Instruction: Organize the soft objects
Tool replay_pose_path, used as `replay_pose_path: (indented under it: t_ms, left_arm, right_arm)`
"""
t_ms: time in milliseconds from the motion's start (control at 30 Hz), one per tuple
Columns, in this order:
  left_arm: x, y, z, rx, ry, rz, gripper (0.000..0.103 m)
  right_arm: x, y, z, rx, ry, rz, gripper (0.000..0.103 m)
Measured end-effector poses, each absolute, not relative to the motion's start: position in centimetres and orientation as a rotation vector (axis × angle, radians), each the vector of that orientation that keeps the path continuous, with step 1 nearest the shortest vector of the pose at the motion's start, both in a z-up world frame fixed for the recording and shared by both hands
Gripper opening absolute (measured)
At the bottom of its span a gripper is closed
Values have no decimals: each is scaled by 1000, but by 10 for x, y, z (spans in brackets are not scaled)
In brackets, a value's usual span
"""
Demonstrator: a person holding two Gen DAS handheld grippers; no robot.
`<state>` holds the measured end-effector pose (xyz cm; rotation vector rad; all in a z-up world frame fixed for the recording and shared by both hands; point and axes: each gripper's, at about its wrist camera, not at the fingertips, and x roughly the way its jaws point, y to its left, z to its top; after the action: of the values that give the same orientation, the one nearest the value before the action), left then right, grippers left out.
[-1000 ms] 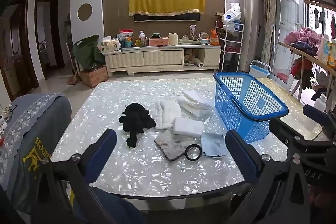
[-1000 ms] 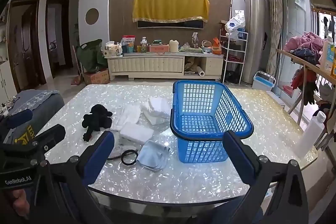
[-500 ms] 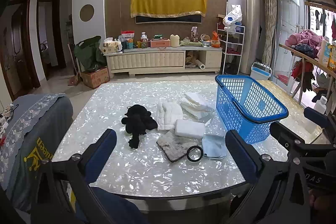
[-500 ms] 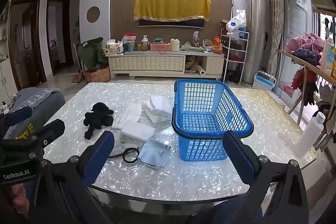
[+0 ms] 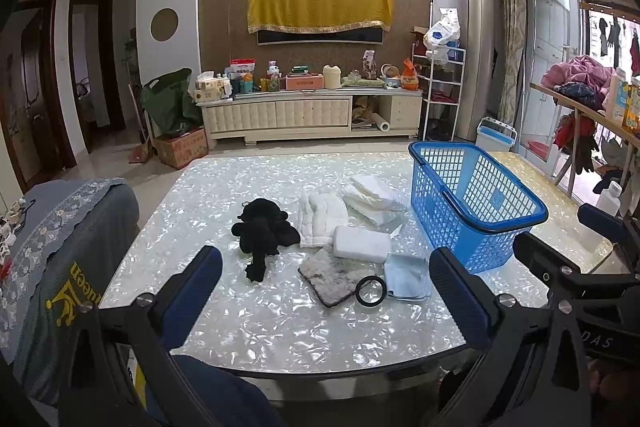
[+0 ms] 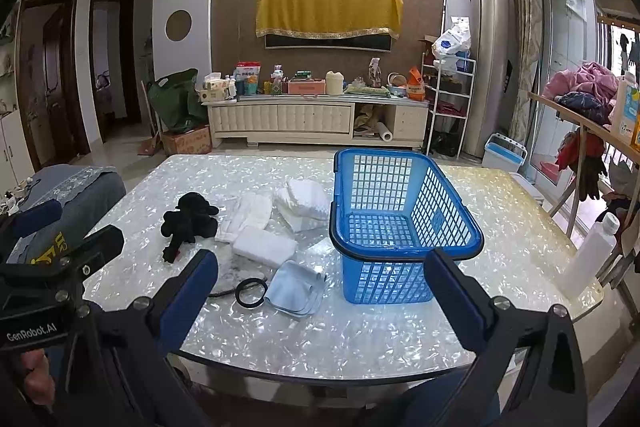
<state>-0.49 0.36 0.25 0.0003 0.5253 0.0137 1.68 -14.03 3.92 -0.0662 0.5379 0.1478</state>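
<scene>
The shell-patterned white table (image 5: 208,195) carried an empty blue plastic lattice basket (image 6: 404,223) at its right. Left of the basket lay the soft objects in a cluster: folded white cloths (image 5: 374,197), a black plush toy (image 5: 264,227), a white rectangular sponge (image 5: 362,243), a grey mat (image 5: 328,277), a pale-blue cloth (image 5: 408,277) and a black ring (image 5: 371,291). Both grippers, left (image 5: 324,301) and right (image 6: 320,301), hovered at the near edge, jaws spread wide and holding nothing. The cluster lay straight ahead of the left gripper, probably the nearer.
</scene>
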Motion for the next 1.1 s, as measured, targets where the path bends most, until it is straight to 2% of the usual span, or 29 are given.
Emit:
replay_pose_path:
  t_ms: [1100]
  left_arm:
    - [-9,9,5,1,526,17,103]
  right_arm:
    - [14,-140,43,-71,540,179,103]
